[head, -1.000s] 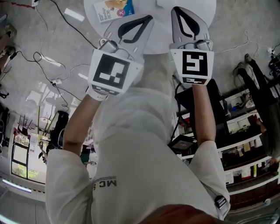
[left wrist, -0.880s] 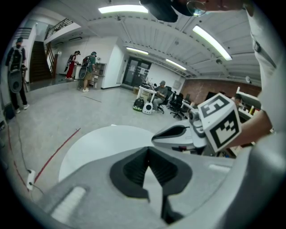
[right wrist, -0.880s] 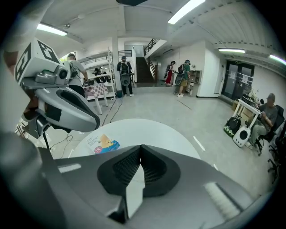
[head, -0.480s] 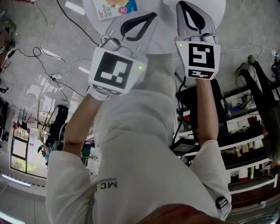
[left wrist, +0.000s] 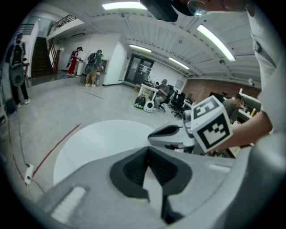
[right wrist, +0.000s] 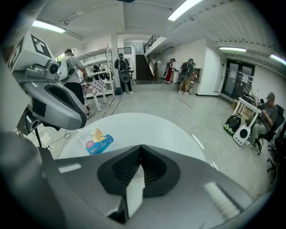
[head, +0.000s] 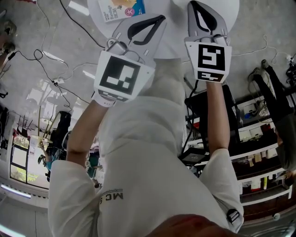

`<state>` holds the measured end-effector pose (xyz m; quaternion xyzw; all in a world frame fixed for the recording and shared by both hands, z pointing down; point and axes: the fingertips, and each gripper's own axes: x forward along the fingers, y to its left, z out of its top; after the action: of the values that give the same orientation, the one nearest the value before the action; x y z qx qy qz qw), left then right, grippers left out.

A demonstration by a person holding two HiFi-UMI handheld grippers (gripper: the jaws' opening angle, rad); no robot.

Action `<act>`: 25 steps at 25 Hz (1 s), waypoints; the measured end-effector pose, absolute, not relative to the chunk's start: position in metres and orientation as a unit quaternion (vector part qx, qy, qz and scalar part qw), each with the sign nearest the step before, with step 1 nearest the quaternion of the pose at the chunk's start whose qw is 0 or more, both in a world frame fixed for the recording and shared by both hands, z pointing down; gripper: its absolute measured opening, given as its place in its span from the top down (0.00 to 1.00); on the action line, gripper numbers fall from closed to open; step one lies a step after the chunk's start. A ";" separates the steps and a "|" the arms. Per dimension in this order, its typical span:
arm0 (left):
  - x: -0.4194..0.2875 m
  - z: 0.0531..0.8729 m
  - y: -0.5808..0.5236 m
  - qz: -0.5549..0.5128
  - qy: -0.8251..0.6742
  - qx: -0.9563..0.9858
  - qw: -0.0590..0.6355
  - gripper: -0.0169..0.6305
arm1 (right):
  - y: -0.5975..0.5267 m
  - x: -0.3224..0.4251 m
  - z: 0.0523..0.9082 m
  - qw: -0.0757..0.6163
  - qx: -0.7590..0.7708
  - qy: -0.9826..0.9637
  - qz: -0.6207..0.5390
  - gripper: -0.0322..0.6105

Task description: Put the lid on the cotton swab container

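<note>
Neither a swab container nor a lid shows in any view. A blue and white packet (head: 122, 8) (right wrist: 95, 141) lies at the far left of the round white table (head: 169, 32) (left wrist: 98, 143) (right wrist: 147, 127). My left gripper (head: 160, 18) (left wrist: 147, 150) is held over the table's near side, shut, with nothing between its jaws. My right gripper (head: 190, 3) (right wrist: 140, 146) hangs beside it to the right, also shut and empty. Each gripper sees the other: the right gripper's jaws (left wrist: 154, 134) in the left gripper view, the left gripper's jaws (right wrist: 82, 120) in the right gripper view.
Cables (head: 55, 60) trail over the grey floor left of the table. Shelves (head: 259, 139) with small items stand at the right. Several people (right wrist: 121, 71) and desks (left wrist: 154, 91) are far off in the hall.
Both grippers have shifted a little forward and to the right over the table since a second ago. Their jaws stayed shut.
</note>
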<state>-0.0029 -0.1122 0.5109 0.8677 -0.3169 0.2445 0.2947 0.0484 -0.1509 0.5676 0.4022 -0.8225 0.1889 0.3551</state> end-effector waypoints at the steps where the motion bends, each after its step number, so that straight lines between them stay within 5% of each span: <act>1: -0.003 0.510 -0.112 0.245 -0.316 0.868 0.295 0.98 | -0.151 0.048 0.567 0.357 0.400 -0.823 0.189 0.96; 25: -0.006 0.423 -0.094 0.231 -0.320 0.887 0.239 0.97 | -0.116 0.047 0.458 0.302 0.439 -0.829 0.173 0.95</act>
<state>-0.0060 -0.0941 0.4226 0.8872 -0.3199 0.2309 0.2393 0.0471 -0.1164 0.4581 0.4386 -0.8285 0.1729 0.3021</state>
